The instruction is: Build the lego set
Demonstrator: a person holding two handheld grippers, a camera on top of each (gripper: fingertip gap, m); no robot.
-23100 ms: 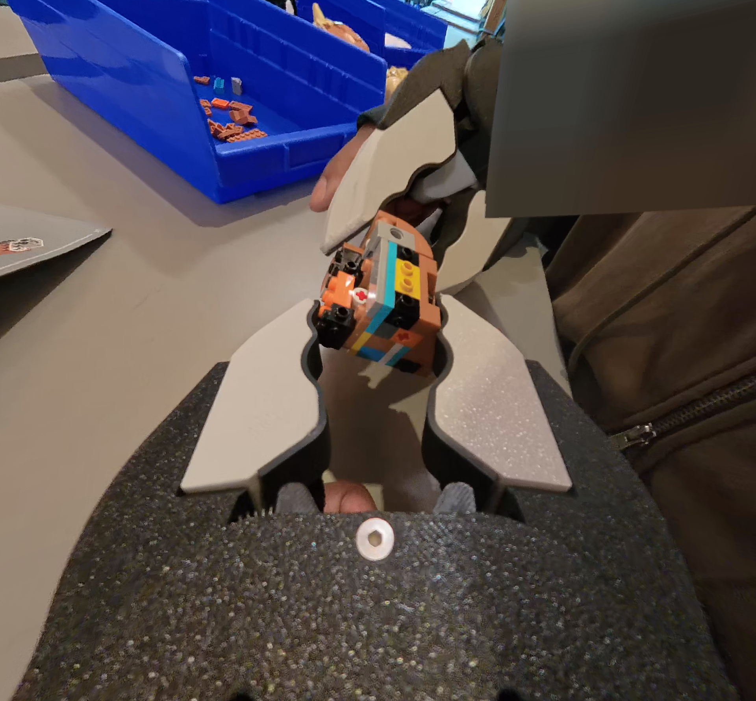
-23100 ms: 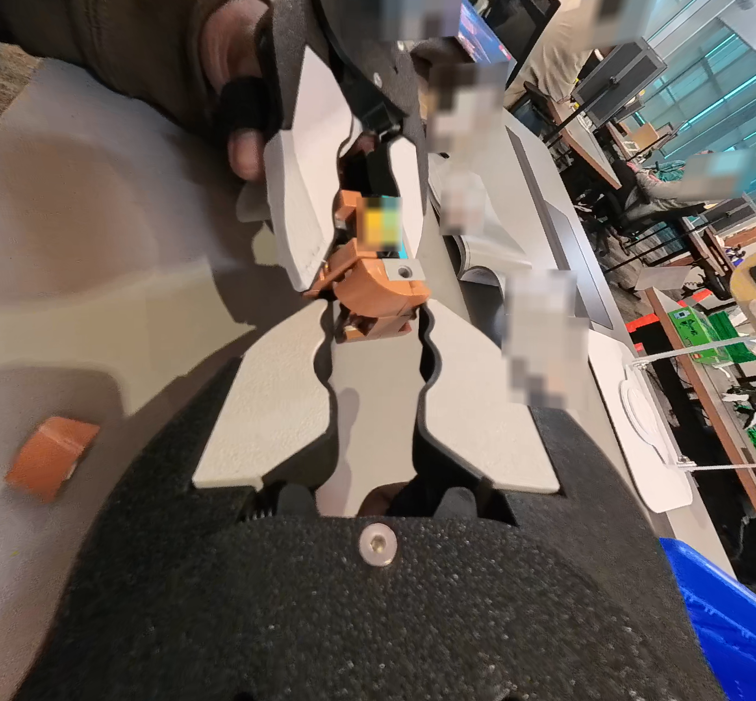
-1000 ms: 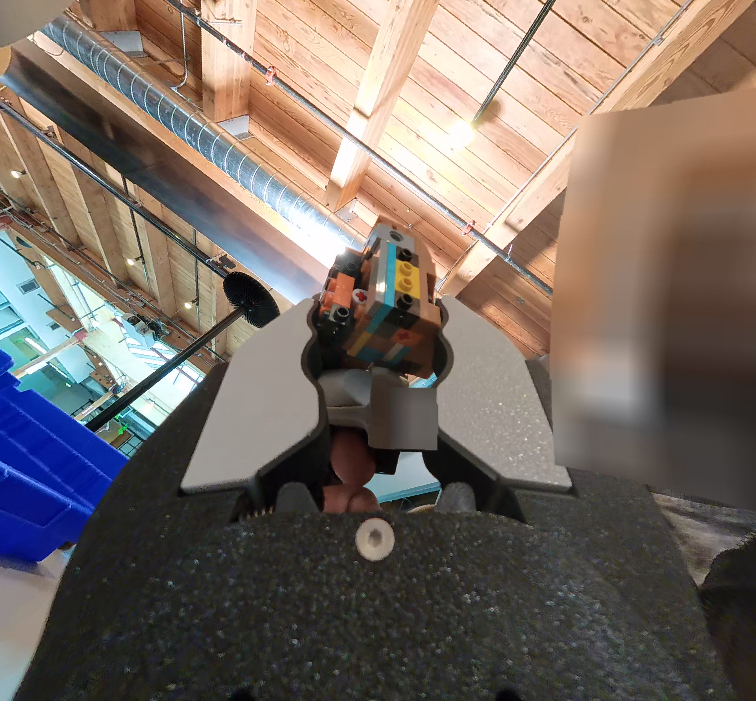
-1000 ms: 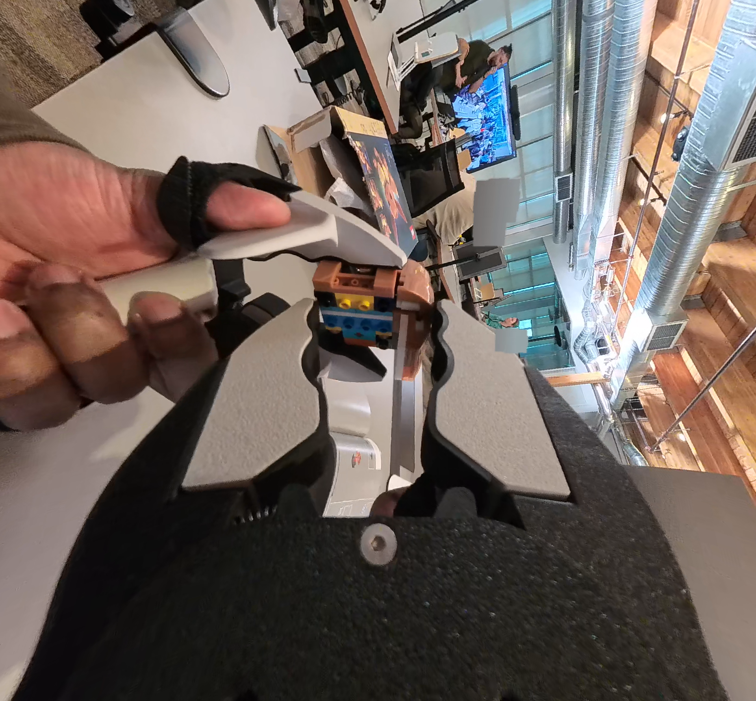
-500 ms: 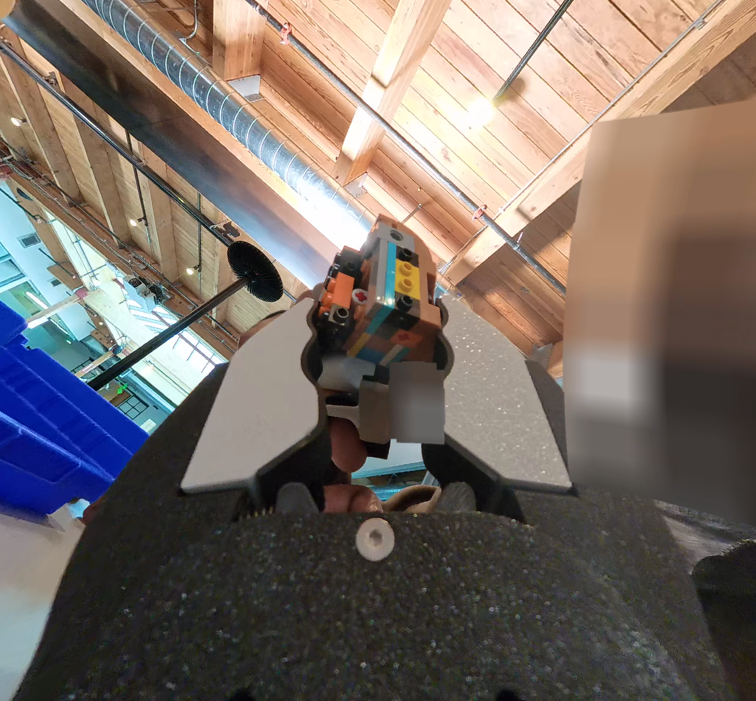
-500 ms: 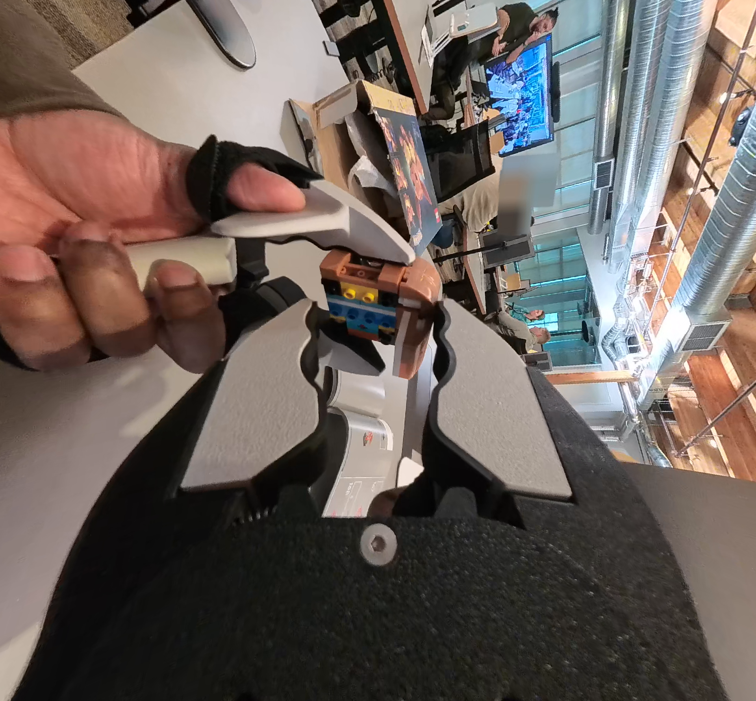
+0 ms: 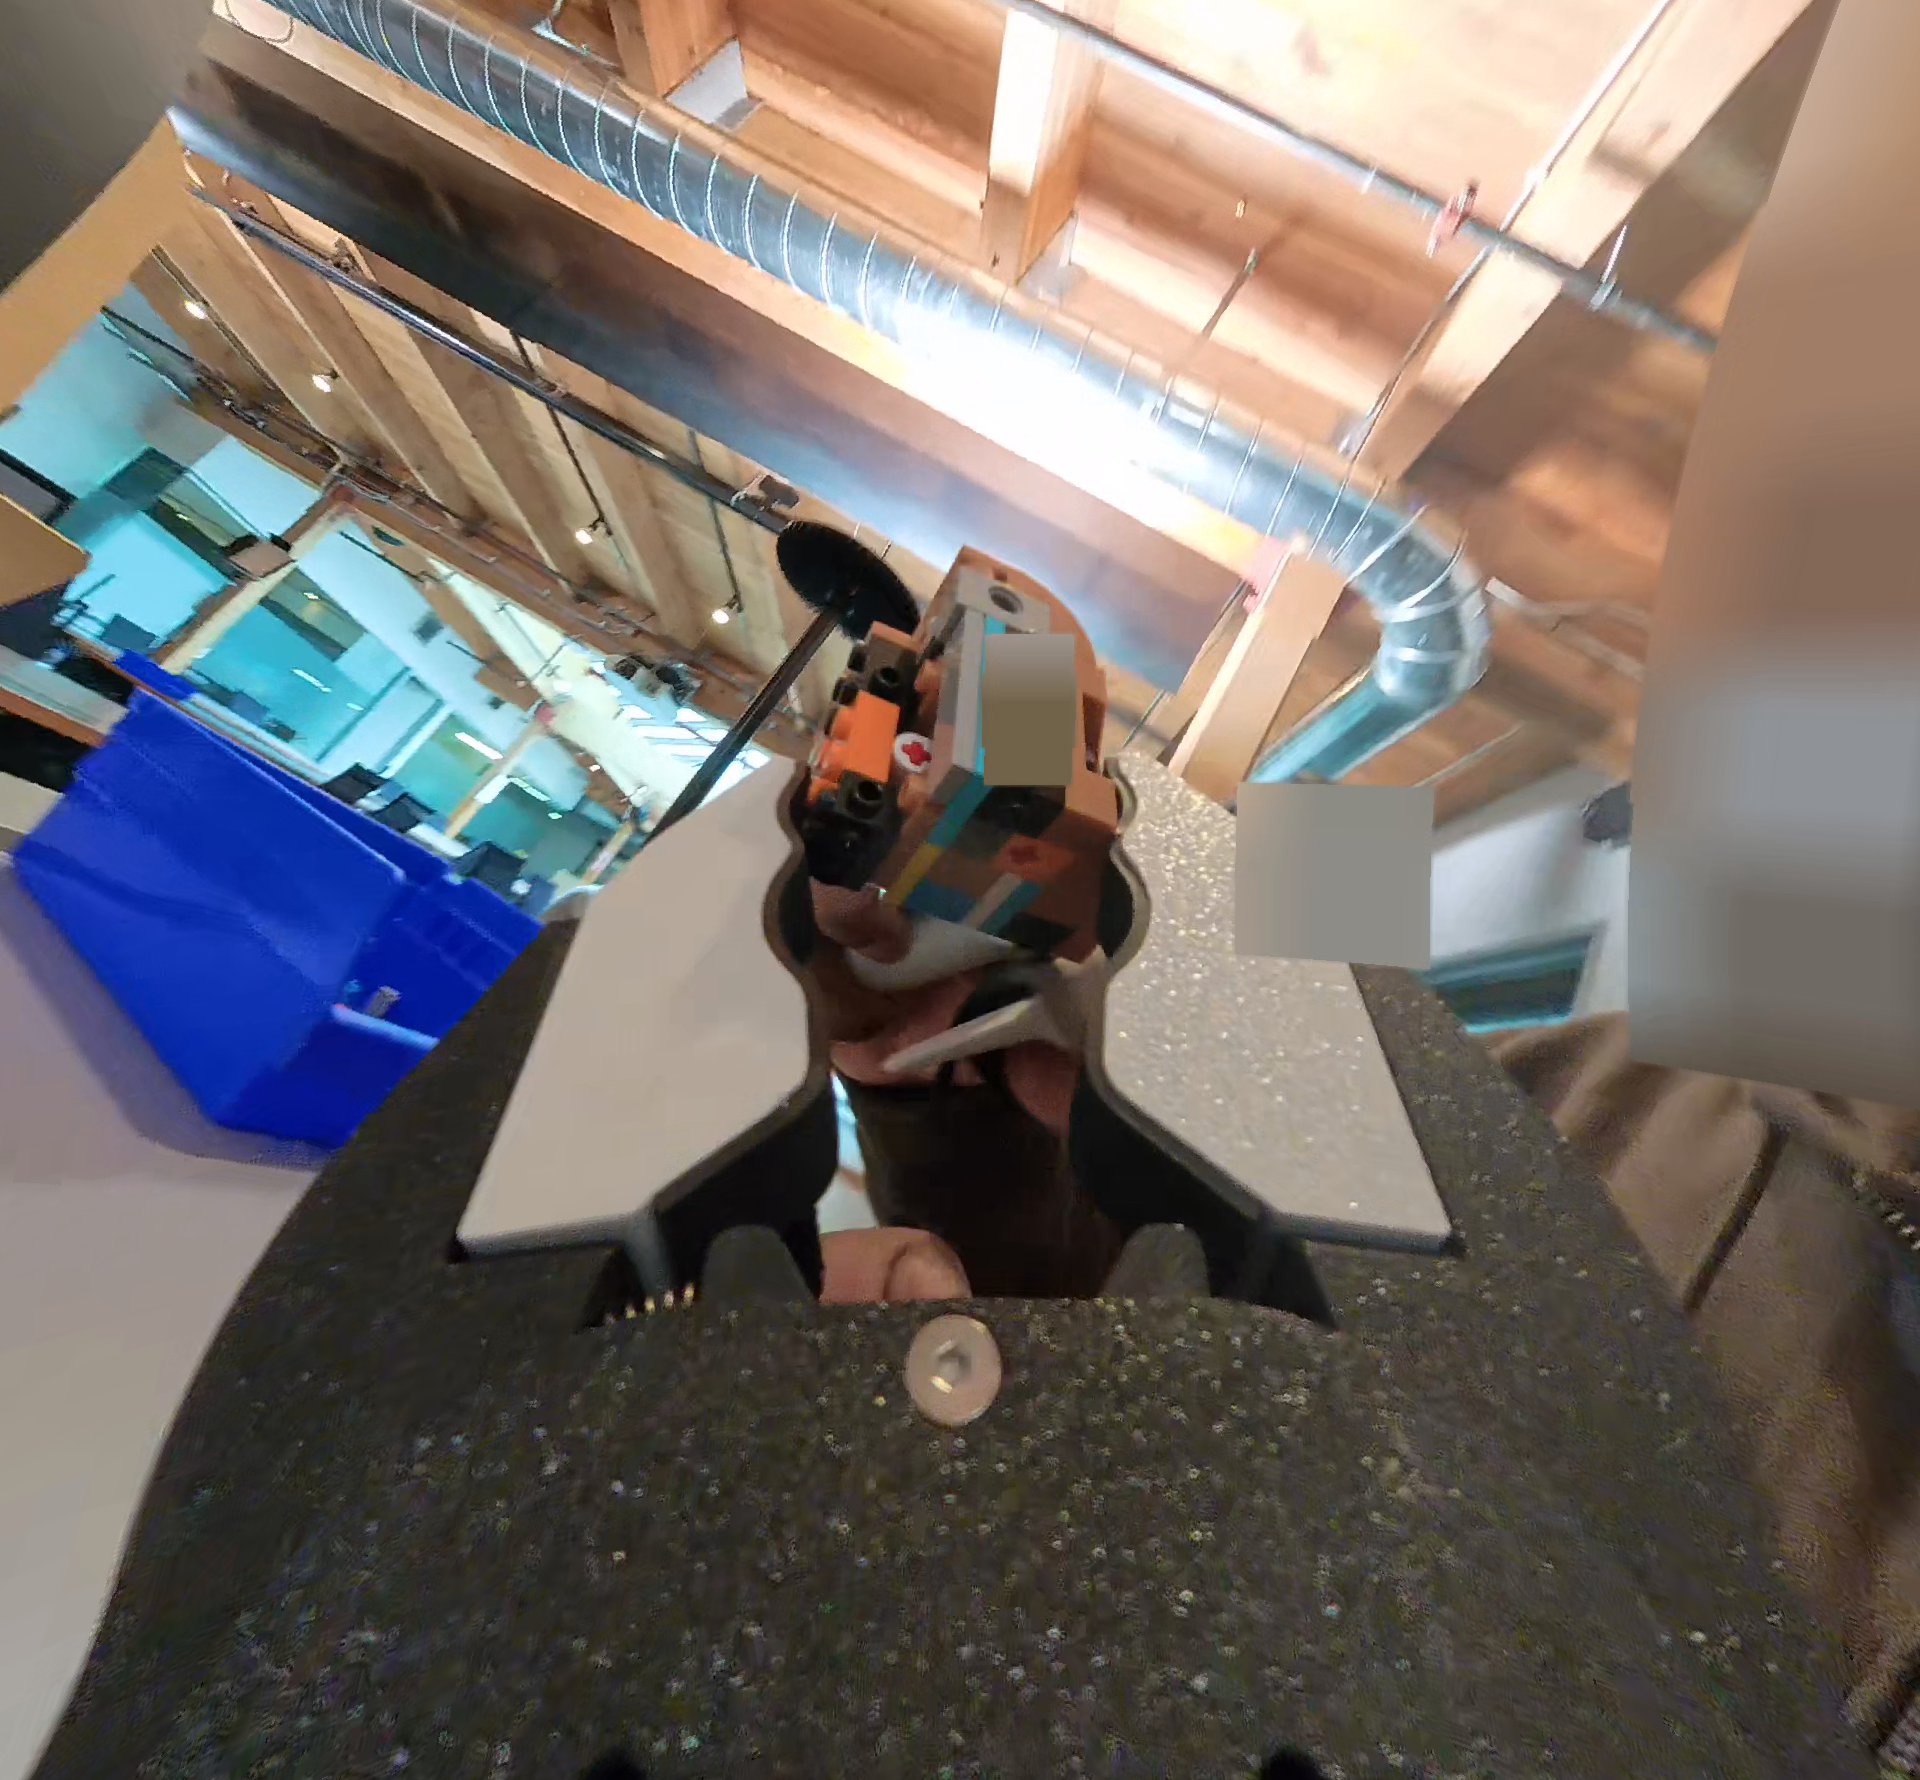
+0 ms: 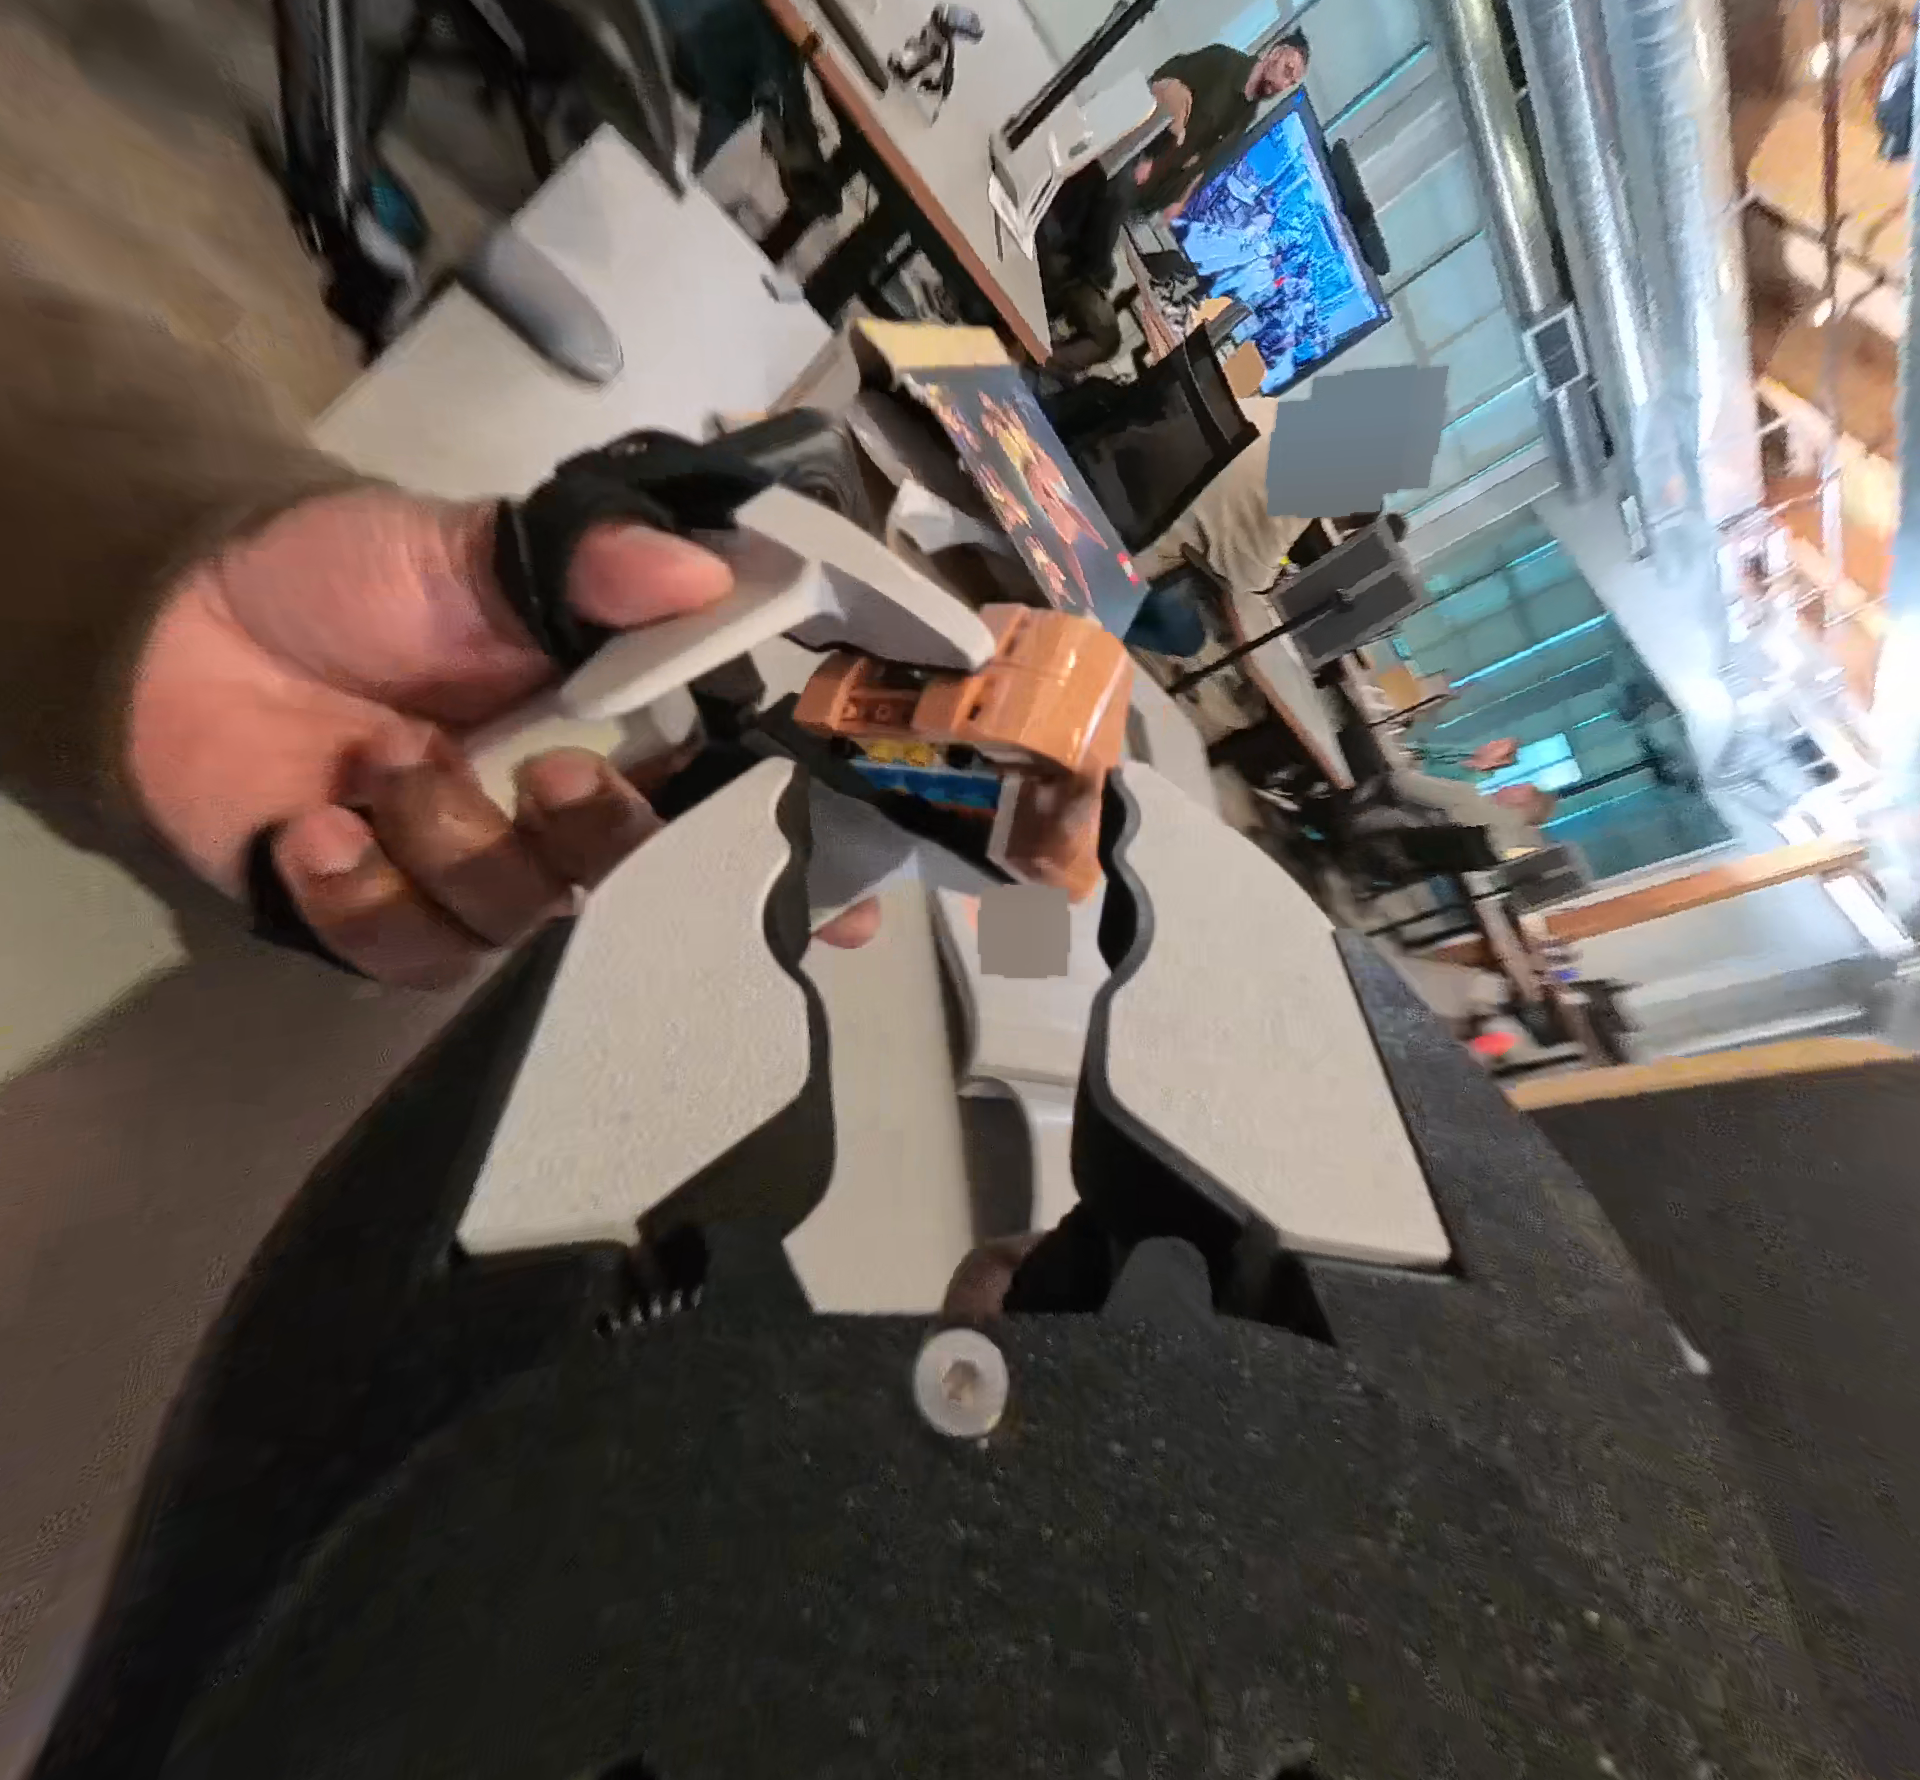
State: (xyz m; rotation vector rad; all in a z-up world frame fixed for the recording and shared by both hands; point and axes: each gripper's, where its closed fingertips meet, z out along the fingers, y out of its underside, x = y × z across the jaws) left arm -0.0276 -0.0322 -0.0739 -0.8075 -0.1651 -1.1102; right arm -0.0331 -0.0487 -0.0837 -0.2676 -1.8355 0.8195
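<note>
1. The left gripper [image 7: 951,831] was clamped on the lego model [image 7: 961,785], a brown, orange and black brick assembly raised toward the wooden ceiling [image 7: 1195,120].
2. The right gripper [image 8: 951,831] stood parted just below the lego model, its fingers [image 8: 1236,1034] gripping nothing.
3. Blue bins [image 7: 208,941] sat on the table left of the model.
4. The person's hand [image 8: 384,722] worked the left gripper beside the model.

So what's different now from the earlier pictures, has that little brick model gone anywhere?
About twenty seconds ago the lego model was held low over the grey table; it has since been lifted and tipped up toward the wooden ceiling. The right claw has slid underneath it. The left claw stays clamped on the model throughout. The blue bin is still on the table.
</note>
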